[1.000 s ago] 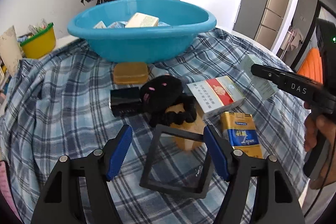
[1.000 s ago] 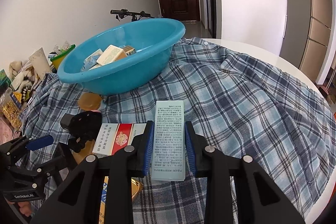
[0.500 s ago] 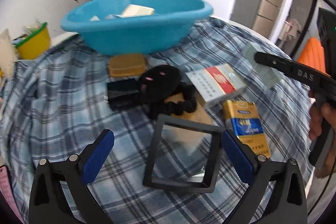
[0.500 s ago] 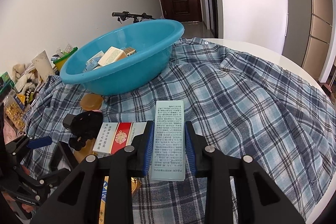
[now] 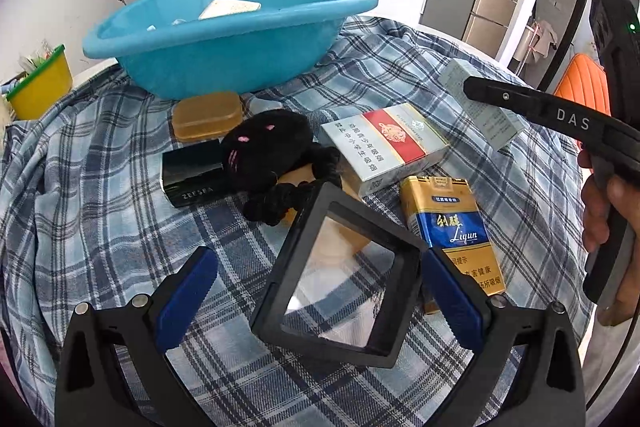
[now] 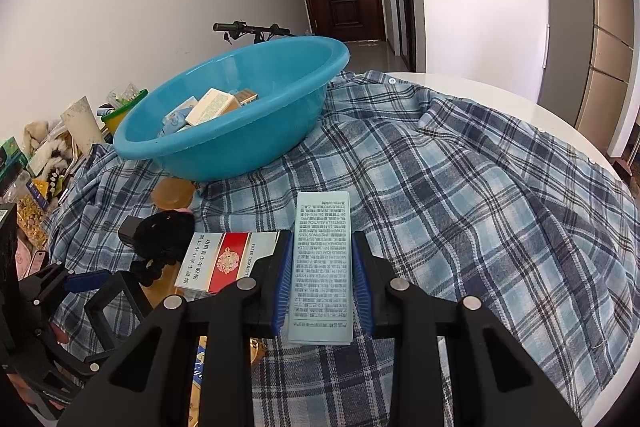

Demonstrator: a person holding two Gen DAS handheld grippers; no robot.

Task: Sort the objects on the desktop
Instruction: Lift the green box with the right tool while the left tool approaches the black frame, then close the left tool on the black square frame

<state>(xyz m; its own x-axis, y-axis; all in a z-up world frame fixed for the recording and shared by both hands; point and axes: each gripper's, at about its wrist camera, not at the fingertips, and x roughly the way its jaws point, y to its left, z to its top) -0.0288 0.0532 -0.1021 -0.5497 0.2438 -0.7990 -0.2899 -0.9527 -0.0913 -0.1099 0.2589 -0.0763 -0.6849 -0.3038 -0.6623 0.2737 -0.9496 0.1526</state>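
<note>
Both views are bright, lit by daylight. In the left wrist view a white opening behind the blue basin is fully overexposed, with no detail. Shadows on the plaid cloth are soft and short. The clear panel of the black frame shows pale reflections. Both pictures are sharp, without motion blur. The fisheye lens bends straight lines near the borders, and the corners are black.

Two cigarette packs are lying on the cloth: one red-white pack and one gold-blue pack. One black frame, one plush toy, one blue basin are standing there.
</note>
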